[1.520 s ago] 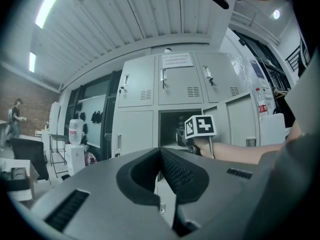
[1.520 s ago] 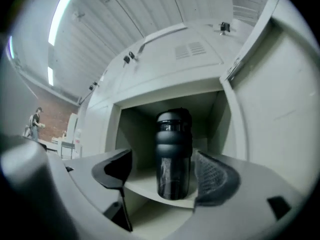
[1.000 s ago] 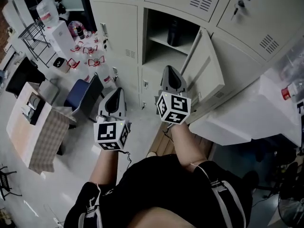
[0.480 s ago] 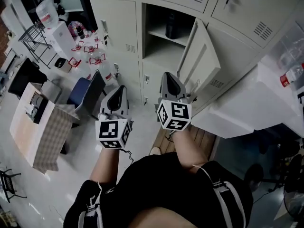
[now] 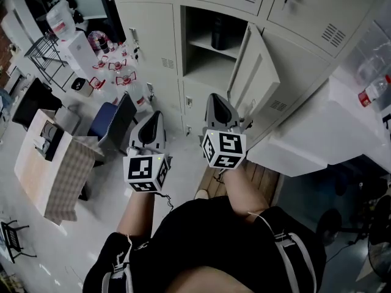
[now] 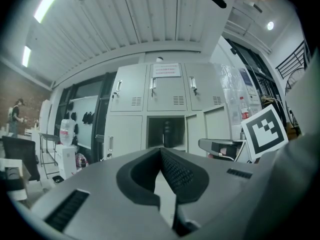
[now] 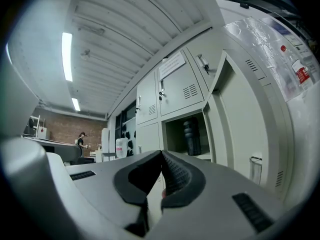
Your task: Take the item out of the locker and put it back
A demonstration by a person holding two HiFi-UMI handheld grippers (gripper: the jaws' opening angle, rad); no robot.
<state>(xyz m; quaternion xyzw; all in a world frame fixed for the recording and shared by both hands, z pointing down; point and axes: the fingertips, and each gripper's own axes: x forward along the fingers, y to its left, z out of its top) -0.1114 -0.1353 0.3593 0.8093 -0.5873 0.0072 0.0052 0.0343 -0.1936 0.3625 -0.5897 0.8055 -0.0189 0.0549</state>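
**Bottle was sitting in the open locker, both claws empty**

The dark bottle stood upright on the shelf inside the open locker, whose door was swung out to the right. The left gripper and right gripper both had their jaws pressed together on nothing, well short of the shelf.

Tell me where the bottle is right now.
The bottle stands on the upper shelf inside the open locker, at the top centre of the head view, just left of the swung-out door.
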